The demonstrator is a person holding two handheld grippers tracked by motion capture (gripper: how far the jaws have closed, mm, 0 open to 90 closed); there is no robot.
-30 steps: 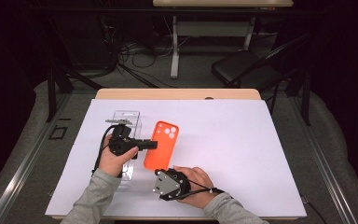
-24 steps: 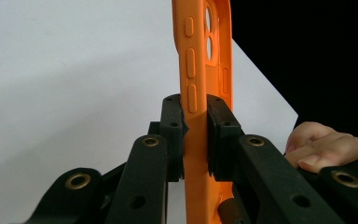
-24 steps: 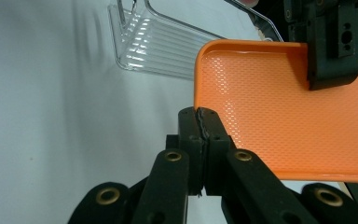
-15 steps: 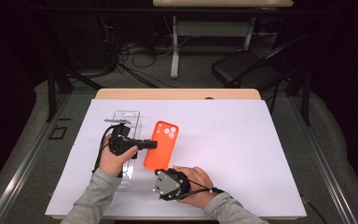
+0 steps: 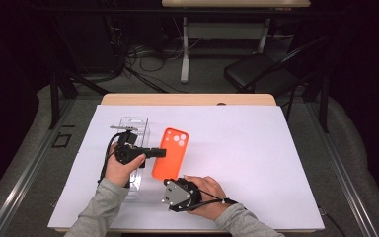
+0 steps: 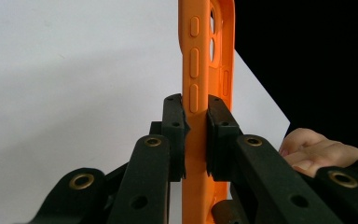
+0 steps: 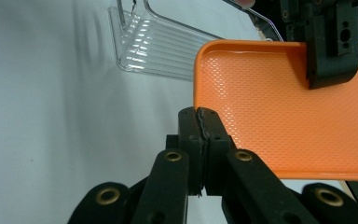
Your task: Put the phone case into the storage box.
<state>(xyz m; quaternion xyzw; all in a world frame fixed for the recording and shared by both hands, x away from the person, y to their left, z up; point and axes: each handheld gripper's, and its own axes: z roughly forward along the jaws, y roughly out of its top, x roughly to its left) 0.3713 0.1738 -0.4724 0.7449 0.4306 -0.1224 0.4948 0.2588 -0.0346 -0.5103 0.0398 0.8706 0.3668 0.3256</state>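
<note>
My left claw is pinching the orange phone case's side near the desk's left edge; my right claw, pressed together, is clamping its end. Opposing pulls could tear it free.

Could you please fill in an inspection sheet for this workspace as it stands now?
Surface: white sheet over a wooden table.
Job's things: orange phone case, held off the sheet; clear plastic box beside it.
Clutter: nothing seen.
Grippers: left gripper shut on the case's side edge; right gripper shut on its bottom edge.
Cables: black lead trailing from the left gripper; floor cables behind.
Surroundings: dark room, black chair, desk legs.
</note>
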